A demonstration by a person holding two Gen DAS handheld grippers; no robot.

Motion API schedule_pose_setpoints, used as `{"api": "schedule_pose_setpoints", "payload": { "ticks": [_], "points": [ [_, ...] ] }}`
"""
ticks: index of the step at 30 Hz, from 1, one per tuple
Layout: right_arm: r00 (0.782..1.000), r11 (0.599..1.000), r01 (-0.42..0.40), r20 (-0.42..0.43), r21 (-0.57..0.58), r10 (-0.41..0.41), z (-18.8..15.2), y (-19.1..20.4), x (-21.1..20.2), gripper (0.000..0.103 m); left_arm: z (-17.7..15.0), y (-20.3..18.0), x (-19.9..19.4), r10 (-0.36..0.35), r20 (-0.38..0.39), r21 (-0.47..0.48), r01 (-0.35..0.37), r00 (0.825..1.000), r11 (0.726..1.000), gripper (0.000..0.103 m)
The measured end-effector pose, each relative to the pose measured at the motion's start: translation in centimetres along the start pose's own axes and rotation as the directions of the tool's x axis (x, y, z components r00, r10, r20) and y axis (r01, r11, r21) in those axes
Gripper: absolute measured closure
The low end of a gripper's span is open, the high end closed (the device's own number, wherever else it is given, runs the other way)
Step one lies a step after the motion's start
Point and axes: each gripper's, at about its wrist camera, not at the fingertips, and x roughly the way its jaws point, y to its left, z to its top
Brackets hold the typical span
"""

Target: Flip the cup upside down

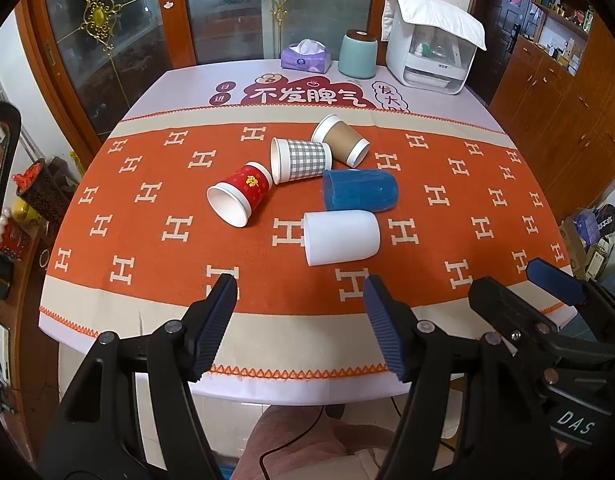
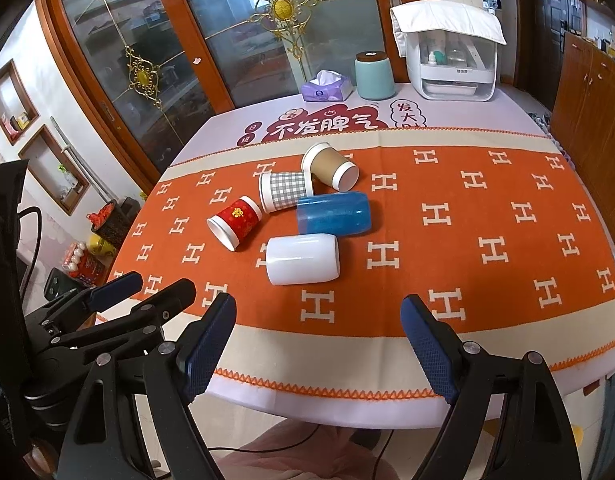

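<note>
Several cups lie on their sides in a cluster on the orange cloth: a white cup (image 1: 341, 237) (image 2: 302, 259) nearest, a blue cup (image 1: 360, 189) (image 2: 334, 213), a red cup (image 1: 240, 193) (image 2: 235, 222), a grey checked cup (image 1: 300, 159) (image 2: 283, 191) and a brown cup (image 1: 341, 140) (image 2: 330, 166). My left gripper (image 1: 299, 290) is open and empty above the table's near edge, short of the white cup. My right gripper (image 2: 318, 308) is open and empty, just to its right, also short of the white cup. It shows in the left wrist view (image 1: 519, 280).
At the table's far edge stand a purple tissue box (image 1: 306, 56), a teal canister (image 1: 357, 54) and a white appliance (image 1: 431, 50) under a cloth. Glass cabinet doors stand behind. Wooden cabinets (image 1: 555, 92) line the right side. Clutter sits on the floor at the left.
</note>
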Motion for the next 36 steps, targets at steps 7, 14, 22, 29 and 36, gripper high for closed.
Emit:
{"api": "schedule_pose_setpoints", "payload": {
  "ticks": [7, 14, 22, 29, 36],
  "points": [
    [1.000, 1.000, -0.001, 0.000, 0.001, 0.001, 0.00, -0.02, 0.00, 0.017, -0.24, 0.50, -0.07, 0.012, -0.001, 0.000, -0.012, 1.000, 1.000, 0.040],
    [1.000, 1.000, 0.000, 0.000, 0.001, 0.000, 0.12, -0.07, -0.01, 0.017, 0.07, 0.34, -0.07, 0.026, -0.003, 0.005, -0.026, 1.000, 1.000, 0.040],
    [1.000, 1.000, 0.000, -0.010, 0.010, 0.000, -0.19, -0.20, 0.29, 0.017, 0.14, 0.40, -0.03, 0.029, -0.007, 0.008, -0.029, 1.000, 1.000, 0.040],
    [1.000, 1.000, -0.001, -0.021, 0.023, 0.002, 0.07, -0.53, 0.93, 0.017, 0.19, 0.10, 0.15, 0.031, -0.015, 0.016, -0.031, 0.999, 0.999, 0.040],
    [1.000, 1.000, -0.003, -0.021, 0.022, 0.003, 0.03, -0.54, 0.94, 0.017, 0.14, 0.02, 0.20, 0.035, -0.015, 0.015, -0.035, 0.999, 0.999, 0.040]
  ]
}}
